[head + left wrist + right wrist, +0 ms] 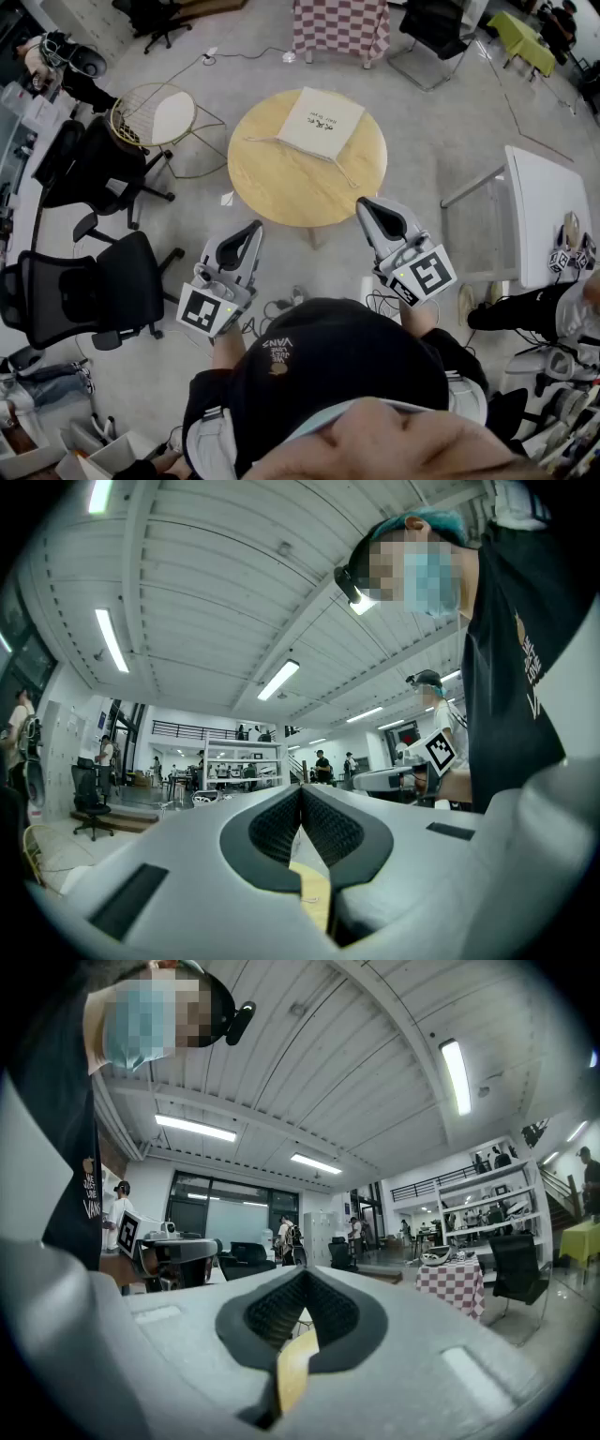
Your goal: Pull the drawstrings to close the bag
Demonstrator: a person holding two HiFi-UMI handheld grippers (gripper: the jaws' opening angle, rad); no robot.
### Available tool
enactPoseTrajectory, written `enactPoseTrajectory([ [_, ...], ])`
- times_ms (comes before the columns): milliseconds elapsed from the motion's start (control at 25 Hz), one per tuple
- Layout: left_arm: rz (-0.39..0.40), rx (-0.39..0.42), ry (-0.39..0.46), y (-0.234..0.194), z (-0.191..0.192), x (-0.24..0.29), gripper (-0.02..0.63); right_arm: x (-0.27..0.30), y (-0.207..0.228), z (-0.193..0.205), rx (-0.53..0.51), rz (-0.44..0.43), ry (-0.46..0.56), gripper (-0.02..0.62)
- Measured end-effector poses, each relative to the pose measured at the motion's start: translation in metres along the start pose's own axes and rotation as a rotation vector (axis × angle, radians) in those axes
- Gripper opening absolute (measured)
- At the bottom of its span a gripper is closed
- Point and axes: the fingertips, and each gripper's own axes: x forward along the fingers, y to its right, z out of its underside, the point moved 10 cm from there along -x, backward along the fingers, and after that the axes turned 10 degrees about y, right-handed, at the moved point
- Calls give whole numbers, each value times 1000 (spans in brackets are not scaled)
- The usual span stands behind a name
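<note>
Head view: the bag (322, 123) lies flat near the round desk's (272, 178) far edge. The left gripper (253, 230) and right gripper (364, 204) hover level off its near edge, jaws clenched, empty.

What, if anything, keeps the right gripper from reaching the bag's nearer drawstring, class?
Probably yes: the right gripper hangs at the near edge of the table, the drawstring lies on bare wood just ahead, nothing between. Its shut jaws must open first.

The left gripper (253, 228) and the right gripper (363, 203) were held level, side by side and apart, both pointing forward. Each one's jaws were pressed together with nothing between them.
</note>
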Motion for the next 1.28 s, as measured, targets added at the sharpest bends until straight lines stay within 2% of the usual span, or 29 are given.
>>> enactPoseTrajectory([
  [160,-26,62,-38,-4,4,0,0,6,-3,1,-7,-1,-3,-5],
  [320,-13,72,-53,-9,8,-2,0,13,-8,7,13,-37,-23,-3],
  [440,11,72,-63,-13,10,-2,0,18,-14,11,12,-24,-18,-3],
  [960,90,-3,-54,-59,29,-23,0,49,-46,27,-16,100,6,-2],
  [1280,142,-59,-58,-82,40,-32,0,51,-58,36,-15,160,-32,-2],
])
